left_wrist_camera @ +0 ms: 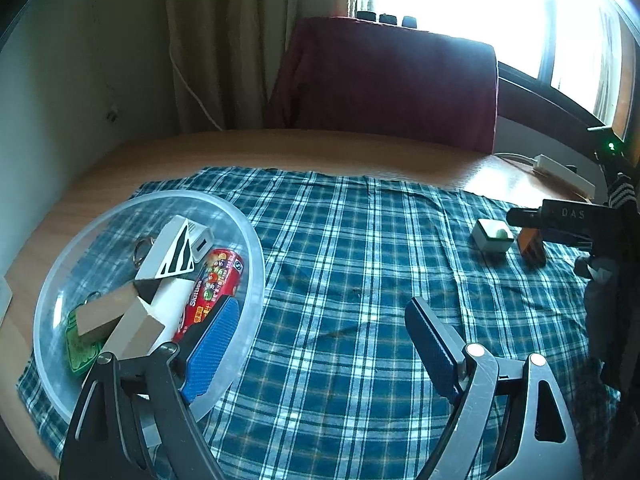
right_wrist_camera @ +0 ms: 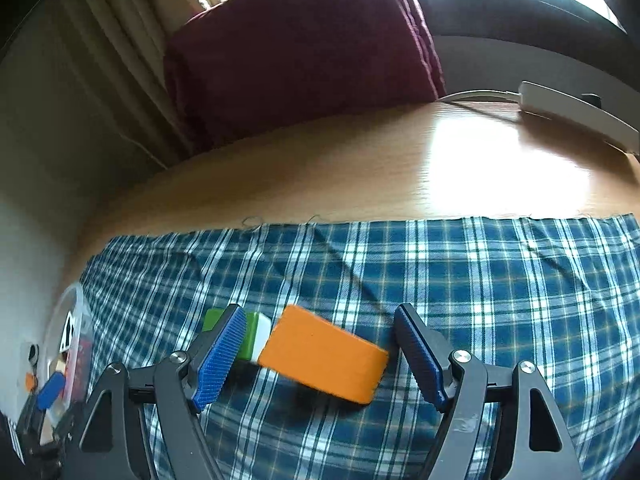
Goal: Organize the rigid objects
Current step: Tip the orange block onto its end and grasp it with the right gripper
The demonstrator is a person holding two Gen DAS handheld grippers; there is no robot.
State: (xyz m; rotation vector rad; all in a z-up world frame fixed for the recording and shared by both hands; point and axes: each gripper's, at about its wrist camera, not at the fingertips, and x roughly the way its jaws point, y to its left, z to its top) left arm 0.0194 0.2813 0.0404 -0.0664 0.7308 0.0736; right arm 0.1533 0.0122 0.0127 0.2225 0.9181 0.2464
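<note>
Up close our right gripper (right_wrist_camera: 320, 354) has its jaws released, straddling the orange rectangular block (right_wrist_camera: 324, 354) on the blue plaid cloth (right_wrist_camera: 500, 280). Our left gripper (left_wrist_camera: 320, 344) gapes empty beside the clear round plastic bowl (left_wrist_camera: 256, 248). Beyond the cloth's edge, bare wooden surface (right_wrist_camera: 320, 176).

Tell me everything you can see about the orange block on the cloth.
The orange block is a plain, matte, rectangular piece with rounded edges, with no markings visible. It lies flat and skewed on the blue plaid cloth, between the open fingers of the right gripper, apparently ungripped. Its left end abuts a green and white block.
</note>
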